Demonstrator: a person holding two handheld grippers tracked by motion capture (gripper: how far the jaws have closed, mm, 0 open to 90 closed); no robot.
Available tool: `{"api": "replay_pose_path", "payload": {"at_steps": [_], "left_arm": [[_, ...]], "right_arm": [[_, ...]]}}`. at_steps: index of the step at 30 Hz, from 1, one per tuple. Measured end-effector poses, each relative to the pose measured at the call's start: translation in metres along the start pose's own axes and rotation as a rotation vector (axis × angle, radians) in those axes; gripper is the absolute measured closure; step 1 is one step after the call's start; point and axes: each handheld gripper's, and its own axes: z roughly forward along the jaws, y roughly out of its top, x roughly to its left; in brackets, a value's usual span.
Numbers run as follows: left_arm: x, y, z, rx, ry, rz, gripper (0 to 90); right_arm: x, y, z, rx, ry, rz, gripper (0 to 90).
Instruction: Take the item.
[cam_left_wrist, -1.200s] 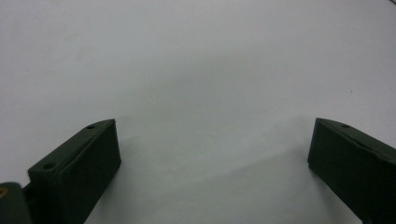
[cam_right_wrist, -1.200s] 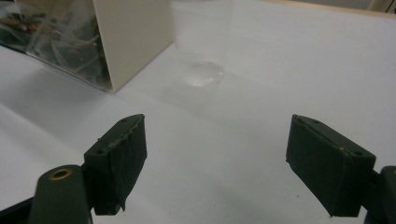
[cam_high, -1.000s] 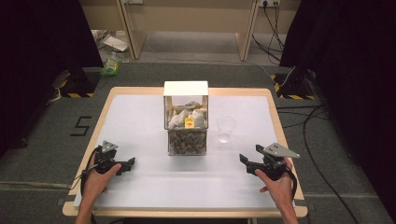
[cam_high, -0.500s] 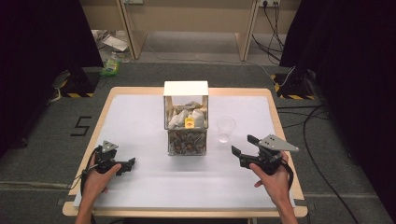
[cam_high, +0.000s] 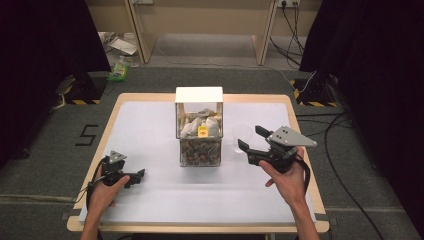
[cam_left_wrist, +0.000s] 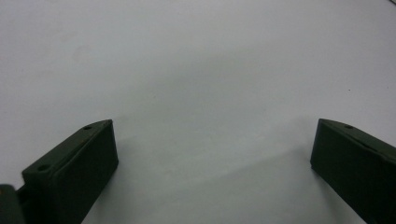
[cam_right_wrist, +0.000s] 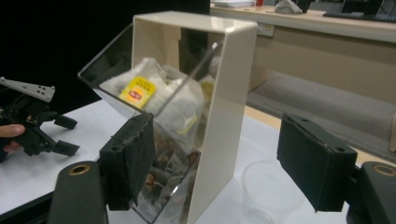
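While the left gripper (cam_high: 131, 176) rests open and empty at lower left, the right gripper (cam_high: 248, 142) has lifted toward the clear cup (cam_high: 242, 138) right of the tea-bag dispenser (cam_high: 198, 131), jaws wide but just closing, likely approaching a grasp

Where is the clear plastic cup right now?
In the high view the clear plastic cup stands on the white table, just right of the tea bag box. The right gripper hovers close by it, fingers apart.
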Motion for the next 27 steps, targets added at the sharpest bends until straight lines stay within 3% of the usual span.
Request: {"api": "replay_pose_path", "payload": {"at_steps": [8,13,18,27], "left_arm": [[0.000,0.000,0.000,-0.001,0.000,-0.001,0.0],[0.000,0.000,0.000,-0.002,0.000,-0.001,0.0],[0.000,0.000,0.000,-0.001,0.000,-0.001,0.0],[0.000,0.000,0.000,-0.001,0.001,0.000,0.0]], "right_arm": [[0.021,0.026,0.014,-0.040,0.065,-0.055,34.1],[0.027,0.032,0.026,-0.033,0.090,-0.067,36.0],[0.035,0.038,0.045,-0.041,0.123,-0.063,37.7],[0.041,0.043,0.068,-0.037,0.137,-0.051,34.3]]}}
